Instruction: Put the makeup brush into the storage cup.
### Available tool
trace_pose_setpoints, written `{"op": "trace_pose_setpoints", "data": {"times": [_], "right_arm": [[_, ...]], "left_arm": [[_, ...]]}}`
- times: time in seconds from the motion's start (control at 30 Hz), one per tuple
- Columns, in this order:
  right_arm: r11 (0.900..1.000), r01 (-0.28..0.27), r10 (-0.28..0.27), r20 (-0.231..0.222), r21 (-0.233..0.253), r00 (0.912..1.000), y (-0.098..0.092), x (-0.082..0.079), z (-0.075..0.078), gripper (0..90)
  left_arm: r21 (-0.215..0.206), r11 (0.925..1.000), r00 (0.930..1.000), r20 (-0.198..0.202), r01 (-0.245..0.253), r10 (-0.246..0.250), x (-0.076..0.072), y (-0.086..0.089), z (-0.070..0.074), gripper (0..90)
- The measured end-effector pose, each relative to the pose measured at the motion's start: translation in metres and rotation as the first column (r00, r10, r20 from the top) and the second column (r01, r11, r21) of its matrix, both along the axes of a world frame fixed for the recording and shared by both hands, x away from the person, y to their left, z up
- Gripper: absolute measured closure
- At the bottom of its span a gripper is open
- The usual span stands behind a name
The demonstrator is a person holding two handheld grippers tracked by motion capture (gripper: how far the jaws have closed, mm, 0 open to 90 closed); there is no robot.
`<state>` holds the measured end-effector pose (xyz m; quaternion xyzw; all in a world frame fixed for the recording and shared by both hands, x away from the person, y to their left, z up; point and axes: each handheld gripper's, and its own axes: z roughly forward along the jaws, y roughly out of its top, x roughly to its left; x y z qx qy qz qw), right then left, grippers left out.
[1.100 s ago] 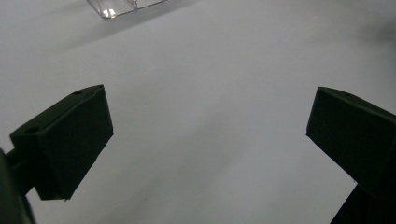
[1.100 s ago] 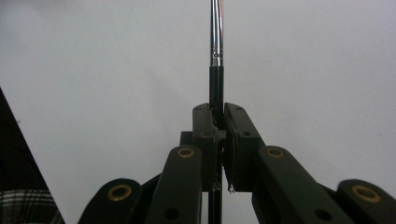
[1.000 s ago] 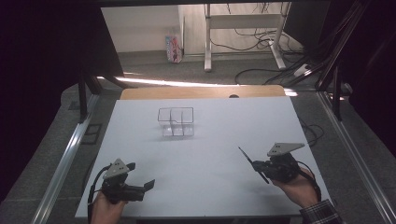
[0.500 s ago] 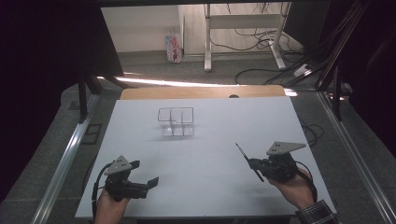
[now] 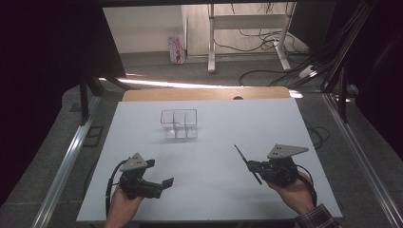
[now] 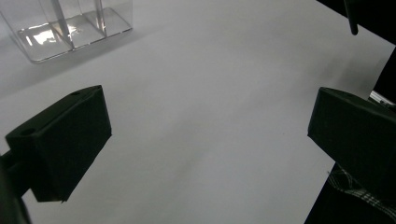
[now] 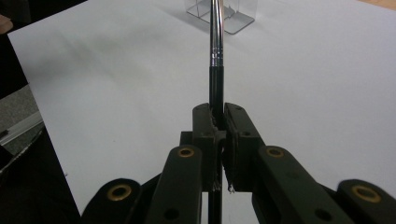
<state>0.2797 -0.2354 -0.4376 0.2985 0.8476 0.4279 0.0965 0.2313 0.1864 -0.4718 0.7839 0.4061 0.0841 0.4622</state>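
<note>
White tabletop point(image 5: 209, 190), plain, with a pale wood strip along the far edge. Clear, colourless organiser box point(image 5: 179, 124), glinting white on its base in the left gripper view. Black left gripper point(image 5: 161, 186), topped by a grey three-cornered plate; black cable. Black right gripper point(image 5: 253, 169) too, grey plate above, brass-coloured rings round the screw holes in the right gripper view. Black brush handle point(image 7: 215, 91) with a shiny silver metal band point(image 7: 215, 32) higher up. Checked sleeve point(image 5: 319, 219), dark with pale lines, at the right wrist. Grey speckled floor point(image 5: 47, 161), black cables, silvery rails.
</note>
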Motion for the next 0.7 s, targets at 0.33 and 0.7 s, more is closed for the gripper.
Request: {"op": "trace_pose_setpoints", "data": {"times": [0.33, 0.7], "right_arm": [[1.000, -0.013, 0.013, 0.006, 0.028, 0.9999, 0.010, -0.002, 0.000, 83.6], [0.999, -0.018, 0.017, 0.022, 0.048, 0.9996, 0.019, -0.005, 0.000, 83.6]], "left_arm": [[-0.034, 0.9993, 0.9998, -0.012, 0.018, -0.018, 0.011, -0.017, 0.002, 0.0], [-0.105, 0.9921, 0.9967, -0.036, 0.068, -0.072, 0.022, -0.040, 0.003, 0.0]]}}
